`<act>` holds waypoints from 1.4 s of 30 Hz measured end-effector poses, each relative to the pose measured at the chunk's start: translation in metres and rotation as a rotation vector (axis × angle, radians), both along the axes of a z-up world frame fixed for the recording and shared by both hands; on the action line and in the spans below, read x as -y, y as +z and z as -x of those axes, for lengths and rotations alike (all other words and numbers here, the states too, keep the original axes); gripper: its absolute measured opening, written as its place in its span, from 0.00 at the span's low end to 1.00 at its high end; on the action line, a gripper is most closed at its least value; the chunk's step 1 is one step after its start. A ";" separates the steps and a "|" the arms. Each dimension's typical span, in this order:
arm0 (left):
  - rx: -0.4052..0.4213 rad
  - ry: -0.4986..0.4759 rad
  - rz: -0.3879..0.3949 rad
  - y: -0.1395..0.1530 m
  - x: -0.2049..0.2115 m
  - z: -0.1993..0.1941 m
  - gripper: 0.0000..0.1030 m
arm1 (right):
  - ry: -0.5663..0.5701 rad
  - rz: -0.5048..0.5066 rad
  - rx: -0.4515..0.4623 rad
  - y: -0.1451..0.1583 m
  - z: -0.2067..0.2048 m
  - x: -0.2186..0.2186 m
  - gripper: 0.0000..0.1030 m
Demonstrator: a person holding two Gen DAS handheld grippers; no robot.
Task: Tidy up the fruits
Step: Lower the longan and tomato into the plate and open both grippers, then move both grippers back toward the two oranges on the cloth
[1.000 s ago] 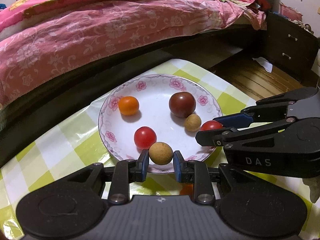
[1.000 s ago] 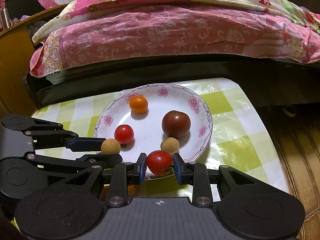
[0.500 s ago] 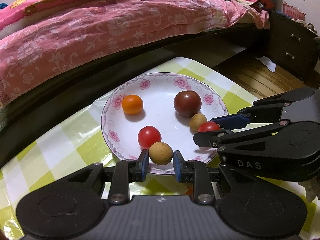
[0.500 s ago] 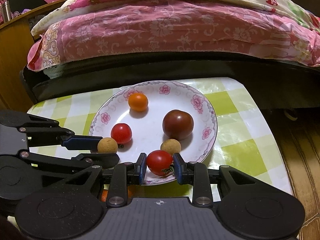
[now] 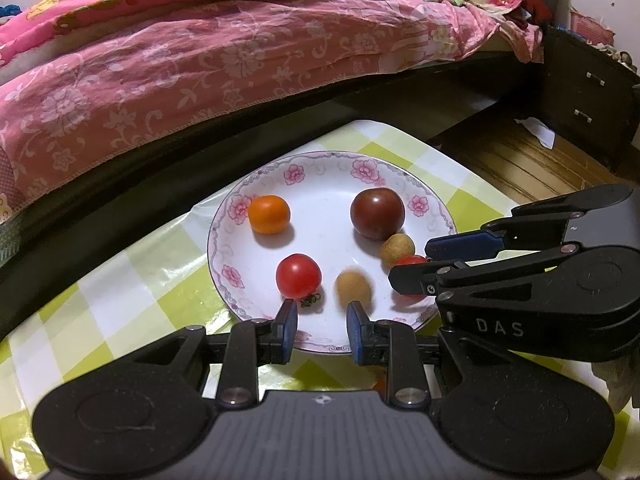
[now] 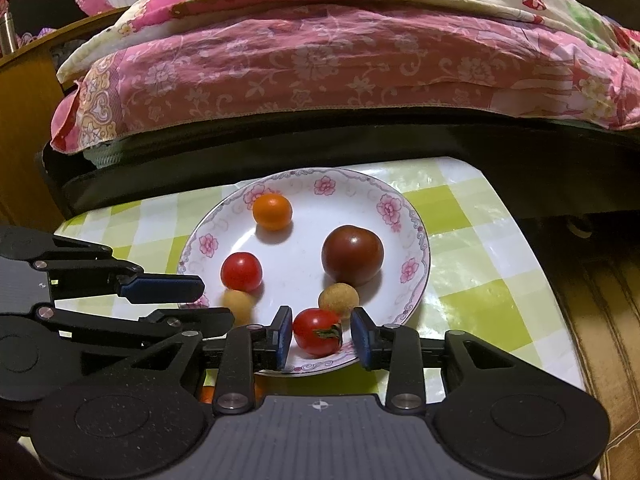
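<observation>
Release of two fruits onto the white, flower-rimmed china plate (image 5: 320, 156), which sits on the green-and-white chequered worktop (image 5: 120, 300) toward its far edge, beside the bed with the pink floral quilt (image 5: 200, 60).

Left tongs (image 5: 322, 320): the pads stand a fruit's width apart with nothing between them. The small, round, tan longan (image 5: 354, 288) that sat in their grip half a second earlier now lies just beyond the tips, on the plate's near side. It is blurred, so it is probably rolling.

Right tongs (image 6: 322, 336): the jaws have just been opening. The glossy red cherry tomato with a green calyx (image 6: 318, 332) lies between the pads, a sliver of gap on each side, and rests on the plate by its near rim.

Already on the plate are an orange cherry tomato (image 5: 269, 214), a larger dark brown-red tomato (image 5: 377, 213), a second tan longan (image 5: 397, 250) touching it, and another red cherry tomato (image 5: 299, 276).

Both deliveries look complete. The loose longan may drift toward the rim, so a slow, straight withdrawal seems advisable.
</observation>
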State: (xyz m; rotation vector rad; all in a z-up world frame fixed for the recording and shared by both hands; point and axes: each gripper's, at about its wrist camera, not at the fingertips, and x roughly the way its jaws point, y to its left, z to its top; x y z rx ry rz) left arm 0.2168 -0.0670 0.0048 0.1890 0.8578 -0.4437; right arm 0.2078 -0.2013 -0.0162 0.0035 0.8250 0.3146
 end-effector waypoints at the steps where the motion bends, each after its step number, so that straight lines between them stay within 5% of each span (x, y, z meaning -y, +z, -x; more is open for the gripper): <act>1: 0.000 -0.001 0.000 0.000 0.000 0.000 0.33 | -0.001 -0.003 -0.002 0.000 0.000 0.000 0.30; 27: -0.013 -0.078 0.009 0.017 -0.013 0.037 0.36 | -0.001 -0.027 0.024 0.016 0.028 0.006 0.30; 34: -0.059 -0.156 0.023 0.010 -0.001 0.055 0.38 | -0.018 -0.012 0.008 0.015 0.044 0.016 0.31; 42: -0.065 -0.137 -0.014 -0.010 0.009 0.047 0.41 | -0.005 -0.012 -0.031 0.010 0.047 0.016 0.31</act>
